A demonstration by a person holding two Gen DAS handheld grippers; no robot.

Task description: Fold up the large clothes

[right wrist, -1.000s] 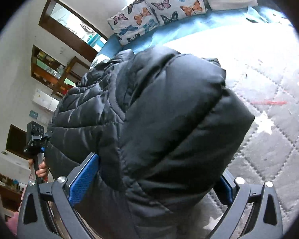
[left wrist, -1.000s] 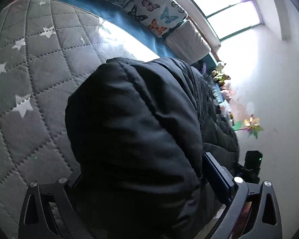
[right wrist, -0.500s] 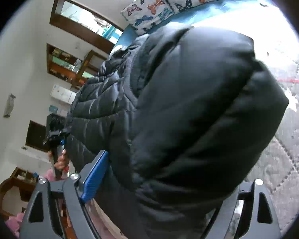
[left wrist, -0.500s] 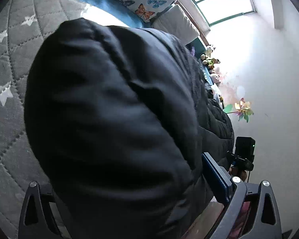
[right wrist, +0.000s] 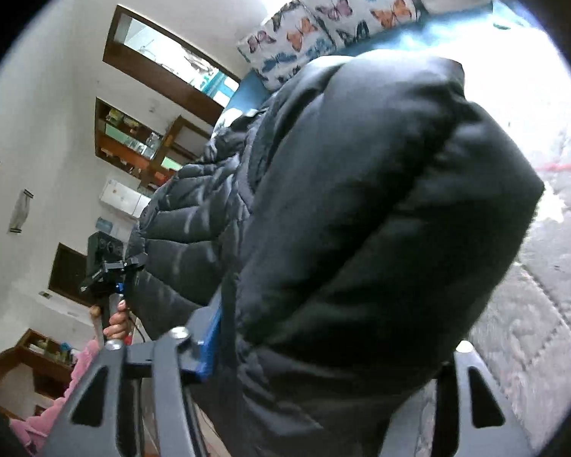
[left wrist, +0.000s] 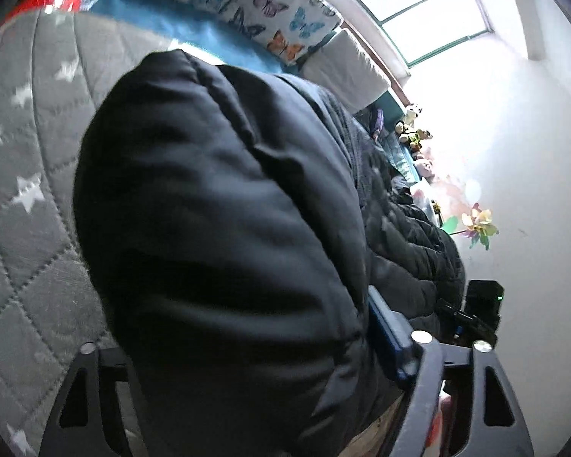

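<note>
Jacket (left wrist: 217, 236), black and padded, is what you have in both grippers: it hangs bunched over the near edge of the bed, one thick puffed end in each.

On your left, the left gripper (left wrist: 247, 373) has its fingers around a fat roll of the jacket. They have just been closing, and the blue pad (left wrist: 384, 339) of one finger lies against the fabric; the other finger is hidden behind the bulge, so you cannot tell for sure that the pinch is complete, though it reads as a clamp on the padding. You seem to hold it this high on the bulk because a thin pinch of slippery shell would likely slide out.

On your right, the right gripper (right wrist: 323, 365) does the same at the other end. Its fingers have just been closing too, and its blue pad (right wrist: 211, 342) presses into the quilted side. Gripping both ends at once lets you lift and spread the garment evenly before laying a fold.

Under the jacket lies a grey quilted bedspread (left wrist: 30, 198) with white stars, over a blue sheet (left wrist: 194, 26). Butterfly-print pillows (left wrist: 255, 3) line the far edge, with soft toys (left wrist: 411, 133) along the wall. A bright window (left wrist: 418, 7) washes out that corner. The right wrist view shows wooden shelves (right wrist: 133, 141) and a white wall (right wrist: 49, 87).
</note>
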